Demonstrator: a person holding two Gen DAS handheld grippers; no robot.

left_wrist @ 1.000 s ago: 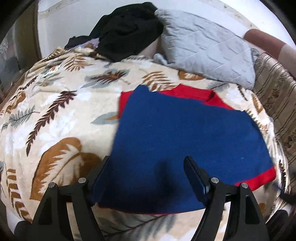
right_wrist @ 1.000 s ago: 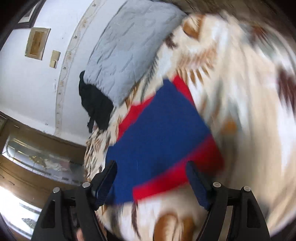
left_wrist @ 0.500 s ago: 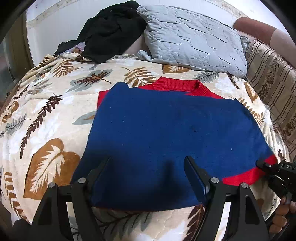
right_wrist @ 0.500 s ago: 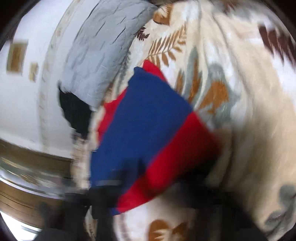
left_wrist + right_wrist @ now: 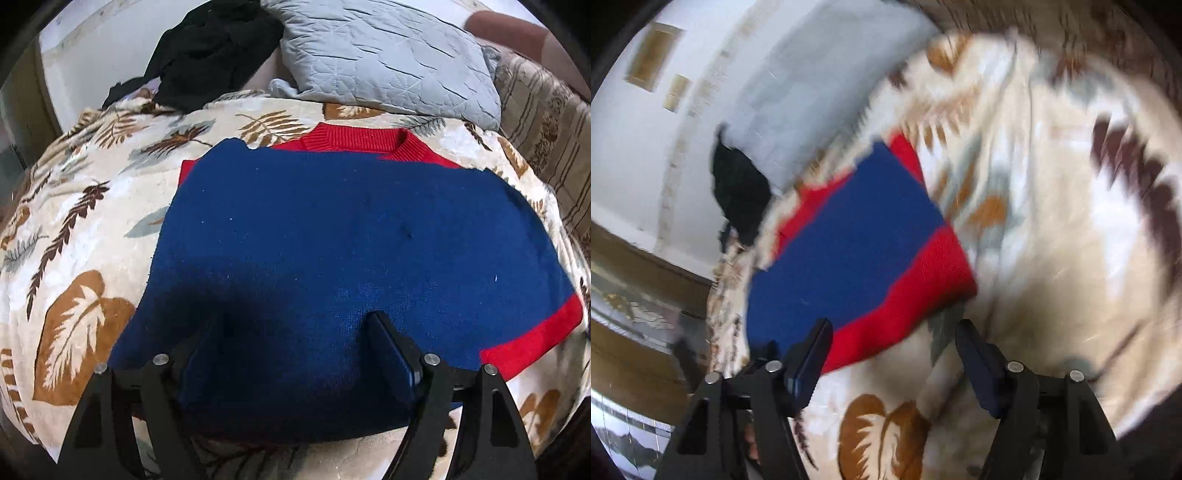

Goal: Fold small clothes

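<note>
Black fingers of our left gripper are standing apart, empty, over the near part of the blue and red sweater, which is lying flat on the leaf-patterned blanket. We are holding our right gripper with fingers spread wide by the sweater's red hem, gripping nothing. Beyond, a grey pillow and dark clothes are resting against the white wall.

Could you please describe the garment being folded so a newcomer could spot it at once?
On the leaf-print blanket, below the grey quilted pillow, lies a blue and red knit sweater. Unlike the crumpled black clothes beside the pillow, it lies flat, red ribbed collar showing.
</note>
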